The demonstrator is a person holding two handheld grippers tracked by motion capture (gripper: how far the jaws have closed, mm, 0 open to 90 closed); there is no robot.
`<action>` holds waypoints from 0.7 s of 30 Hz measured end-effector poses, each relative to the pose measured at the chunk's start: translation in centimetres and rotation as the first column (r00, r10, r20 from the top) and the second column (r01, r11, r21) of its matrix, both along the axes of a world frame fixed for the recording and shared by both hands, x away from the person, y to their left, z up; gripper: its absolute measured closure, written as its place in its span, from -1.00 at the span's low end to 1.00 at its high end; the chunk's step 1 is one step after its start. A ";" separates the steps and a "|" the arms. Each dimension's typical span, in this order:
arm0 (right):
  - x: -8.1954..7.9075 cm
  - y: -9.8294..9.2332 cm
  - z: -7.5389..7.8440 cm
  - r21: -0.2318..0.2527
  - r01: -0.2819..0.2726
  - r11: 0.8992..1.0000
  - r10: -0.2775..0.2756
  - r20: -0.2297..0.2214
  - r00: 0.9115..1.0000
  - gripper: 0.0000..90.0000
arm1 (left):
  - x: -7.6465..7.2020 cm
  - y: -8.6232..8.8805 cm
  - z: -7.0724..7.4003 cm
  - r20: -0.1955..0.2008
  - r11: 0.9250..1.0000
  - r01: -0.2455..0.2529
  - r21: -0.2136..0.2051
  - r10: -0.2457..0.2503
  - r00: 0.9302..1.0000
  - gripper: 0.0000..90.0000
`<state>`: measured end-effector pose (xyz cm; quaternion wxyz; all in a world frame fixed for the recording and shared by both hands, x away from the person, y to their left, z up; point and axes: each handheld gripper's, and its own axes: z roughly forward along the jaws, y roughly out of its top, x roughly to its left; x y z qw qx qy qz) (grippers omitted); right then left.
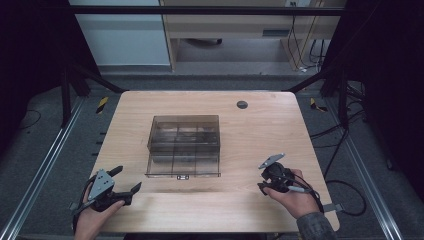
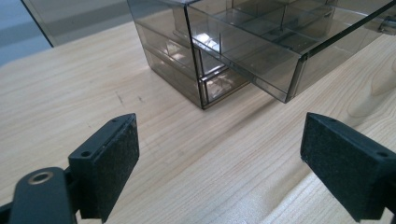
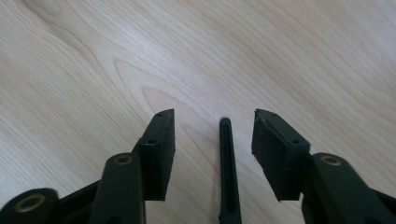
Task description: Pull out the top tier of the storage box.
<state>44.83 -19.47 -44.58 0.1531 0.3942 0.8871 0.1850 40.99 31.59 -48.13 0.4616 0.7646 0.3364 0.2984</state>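
Note:
A smoky see-through drawer box (image 1: pixel 184 131) stands at the table's middle, with its lower drawer (image 1: pixel 183 167) pulled out toward me. The left gripper view has the box (image 2: pixel 173 51) and the divided drawer (image 2: pixel 271 51) just ahead. My left gripper (image 1: pixel 129 177) sits low at the table's front left, jaws wide open (image 2: pixel 219 154) over bare wood. At the front right, my right gripper (image 1: pixel 260 176) points left, away from the box. Its jaws (image 3: pixel 214 122) stand partly apart. A thin black slotted strip (image 3: pixel 226 158) lies between them, and neither pad touches it.
The wooden table (image 1: pixel 260 130) has a dark round grommet (image 1: pixel 242 104) at the back right. Black frame rails and cables run along both sides on the floor. A cabinet stands beyond the far edge.

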 end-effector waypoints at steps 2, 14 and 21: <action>-0.1 -0.6 -0.1 0.001 0.018 1.000 -0.018 -0.010 1.000 0.20 | -0.1 0.2 0.0 0.008 1.000 -0.009 -0.019 0.009 1.000 -0.74; -0.3 -2.7 -1.2 -0.024 0.078 0.997 -0.079 -0.079 0.994 0.43 | -0.2 0.3 -1.2 -0.012 1.000 -0.023 0.014 0.023 1.000 -0.78; -0.4 -3.1 -1.7 -0.020 0.073 0.997 -0.075 -0.100 0.992 0.50 | -0.3 0.4 -1.3 -0.008 0.999 -0.033 0.014 0.033 0.999 -0.79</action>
